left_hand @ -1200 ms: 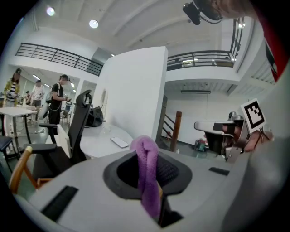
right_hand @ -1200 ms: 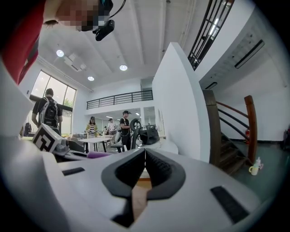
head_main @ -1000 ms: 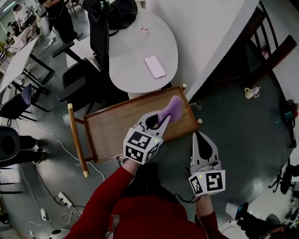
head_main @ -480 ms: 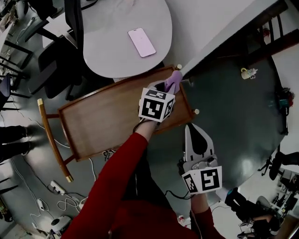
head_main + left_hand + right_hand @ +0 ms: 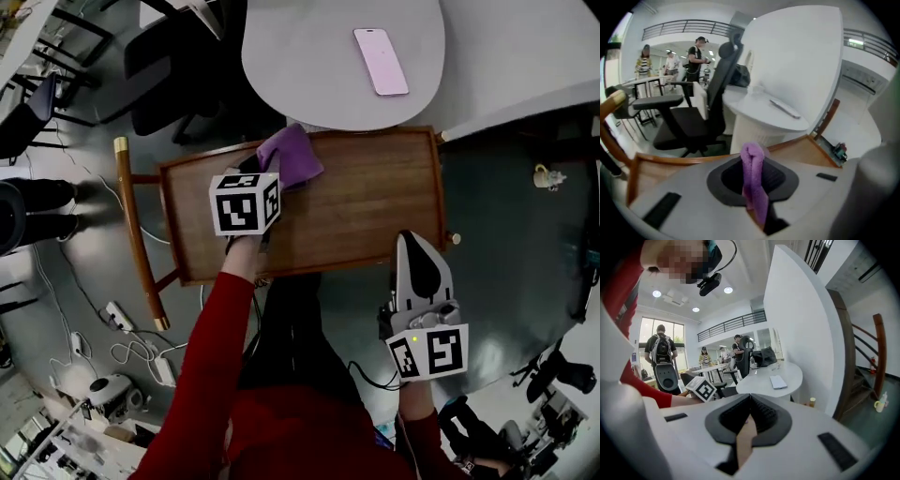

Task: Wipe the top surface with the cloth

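Note:
The wooden top surface (image 5: 366,202) with a raised rim fills the middle of the head view. A purple cloth (image 5: 292,155) lies pressed on its far left part, close to the far rim. My left gripper (image 5: 267,172) is shut on the cloth, which hangs as a folded strip (image 5: 753,180) between the jaws in the left gripper view. My right gripper (image 5: 413,246) hovers at the near right edge of the top, shut with nothing held (image 5: 749,403).
A round white table (image 5: 309,56) with a pink phone (image 5: 381,61) stands just beyond the far rim. A black office chair (image 5: 169,56) is at far left. The cart's wooden handle (image 5: 136,234) sticks out left. Cables and power strips (image 5: 122,323) lie on the floor.
My left gripper has dragged the purple cloth from the far right corner leftward along the far rim. My right gripper stays by the near right edge.

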{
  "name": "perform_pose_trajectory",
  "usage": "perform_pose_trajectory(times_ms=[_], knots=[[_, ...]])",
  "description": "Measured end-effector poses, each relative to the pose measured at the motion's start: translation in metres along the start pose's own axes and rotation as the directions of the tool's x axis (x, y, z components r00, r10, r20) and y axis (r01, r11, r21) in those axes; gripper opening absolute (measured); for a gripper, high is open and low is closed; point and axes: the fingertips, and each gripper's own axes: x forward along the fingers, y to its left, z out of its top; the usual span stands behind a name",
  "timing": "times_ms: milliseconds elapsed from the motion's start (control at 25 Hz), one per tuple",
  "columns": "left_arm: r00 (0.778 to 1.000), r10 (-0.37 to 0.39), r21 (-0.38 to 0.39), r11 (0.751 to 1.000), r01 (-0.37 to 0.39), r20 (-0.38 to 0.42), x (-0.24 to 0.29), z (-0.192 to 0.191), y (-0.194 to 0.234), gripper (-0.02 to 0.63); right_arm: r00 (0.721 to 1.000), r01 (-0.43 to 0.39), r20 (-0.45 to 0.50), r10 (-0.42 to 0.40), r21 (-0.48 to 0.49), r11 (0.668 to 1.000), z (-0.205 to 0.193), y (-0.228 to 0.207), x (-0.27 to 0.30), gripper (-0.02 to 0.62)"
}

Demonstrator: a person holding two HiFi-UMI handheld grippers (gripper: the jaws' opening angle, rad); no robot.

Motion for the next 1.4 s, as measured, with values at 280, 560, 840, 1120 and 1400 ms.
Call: perform_pose_trajectory(times_ms=[280,560,840,1120,1400], knots=[[0.949,0.314,-0.039,0.949,-0.314,-0.02,-0.087,-0.035,0.148,0.057,0.986,-0.165,-0.028,0.165,-0.003,0.986,-0.005,0.054,0.045,0.012],[0.899,0.438,0.092,0.895,-0.437,0.015,-0.109,-0.033,0.167,0.057,0.987,-0.163,-0.006,0.163,-0.01,0.987,-0.007,0.06,0.06,0.012],[0.993,-0.054,0.033,0.998,0.051,0.105,-0.085,0.017,-0.007,0.057,0.999,0.025,0.042,-0.027,0.032,0.999,-0.004,0.016,0.016,0.012],[0.86,-0.51,0.051,0.86,0.508,0.027,0.001,0.018,-0.242,0.057,0.966,0.25,0.047,-0.254,0.081,0.965,-0.006,-0.045,-0.066,0.012],[0.908,-0.405,0.189,0.888,0.419,-0.109,0.048,-0.017,-0.253,0.057,0.969,0.239,0.043,-0.242,0.078,0.968,-0.004,-0.049,-0.076,0.012]])
